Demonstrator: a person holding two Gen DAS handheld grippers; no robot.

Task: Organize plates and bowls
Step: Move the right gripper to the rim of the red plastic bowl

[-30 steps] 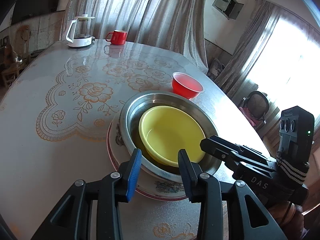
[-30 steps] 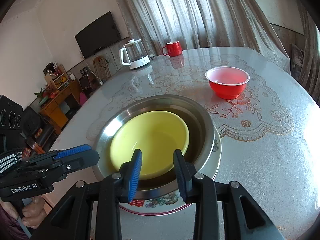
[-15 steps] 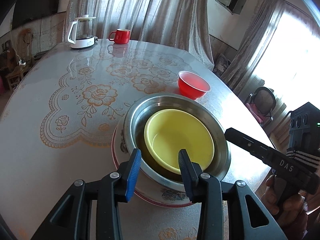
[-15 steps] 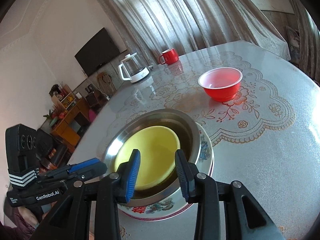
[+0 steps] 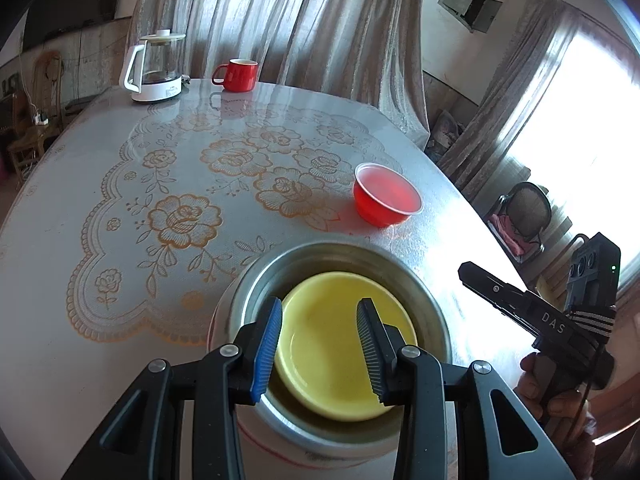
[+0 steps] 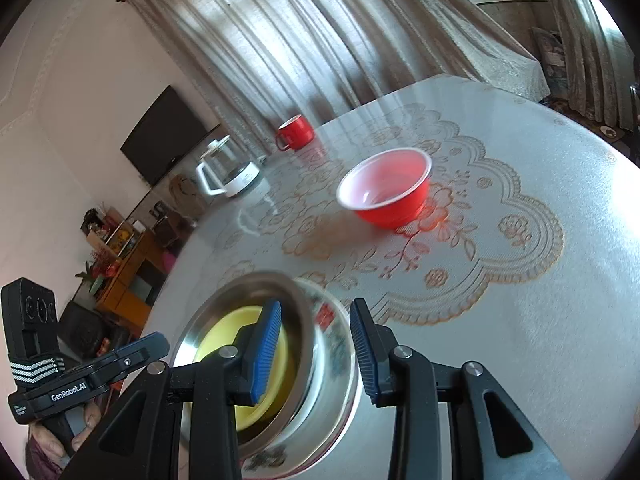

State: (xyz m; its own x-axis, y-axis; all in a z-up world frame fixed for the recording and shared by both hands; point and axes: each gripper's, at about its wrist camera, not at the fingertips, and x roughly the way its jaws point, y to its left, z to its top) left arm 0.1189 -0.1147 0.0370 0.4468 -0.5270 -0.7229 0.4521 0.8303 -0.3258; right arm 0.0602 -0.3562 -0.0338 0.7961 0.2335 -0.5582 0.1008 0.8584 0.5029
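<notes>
Near the front edge of the bench [image 5: 120, 320] sat a nested stack, mouth up: yellow bowl [image 5: 332, 356] inside steel bowl [image 5: 344, 256], steel bowl on patterned plate [image 6: 340, 356]. All three round, so no long axis to name; rims roughly level in the left wrist view, blurred in the right wrist view. Nothing seen inside the yellow bowl. Only a thin slice of the plate, with a red line at its edge, visible in the left view under the steel bowl.

Farther back on the bench, apart from the stack, stood a red bowl [image 5: 386, 200], upright, opening upward, pale inside, nothing seen within; same red bowl [image 6: 386, 188] showed beyond the stack from the right. At the far side stood a red mug [image 5: 238, 75], handle turned left, beside a glass kettle [image 5: 154, 68] on a white base, handle also left, well apart from the bowls.

Left tongs [image 5: 320, 344] held apart above the yellow bowl, gripping nothing; blue pad [image 5: 266, 348] on one finger, dark ribbed pad on the other. Right tongs [image 6: 314, 354] likewise apart, straddling the near rims of the steel bowl and plate, with one pad over the yellow bowl and the other outside the plate's edge; contact with either rim not clear.
</notes>
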